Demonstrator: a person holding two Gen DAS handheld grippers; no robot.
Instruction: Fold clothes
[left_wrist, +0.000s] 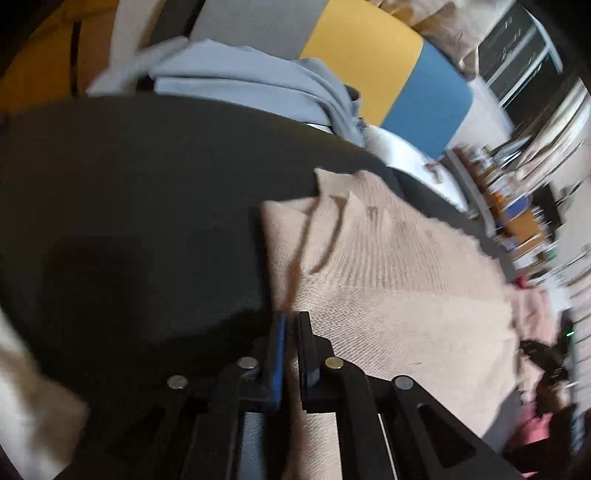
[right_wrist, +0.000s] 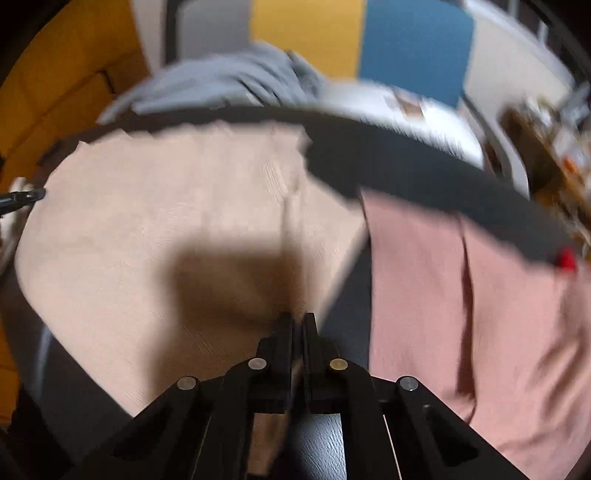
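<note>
A beige knit garment (left_wrist: 388, 280) lies on a dark table (left_wrist: 129, 192); its folded collar end points to the far left. My left gripper (left_wrist: 292, 321) is shut on its near left edge. In the right wrist view the same beige garment (right_wrist: 166, 221) spreads across the table, and my right gripper (right_wrist: 298, 321) is shut on its near right edge. A pink garment (right_wrist: 480, 295) lies flat to the right of it. Both views are blurred by motion.
A pile of grey-blue clothes (left_wrist: 258, 88) lies at the table's far edge, also in the right wrist view (right_wrist: 229, 81). Yellow and blue panels (left_wrist: 388, 62) stand behind. Cluttered shelves (left_wrist: 517, 206) are at the right. The other gripper's tip (right_wrist: 26, 195) shows at far left.
</note>
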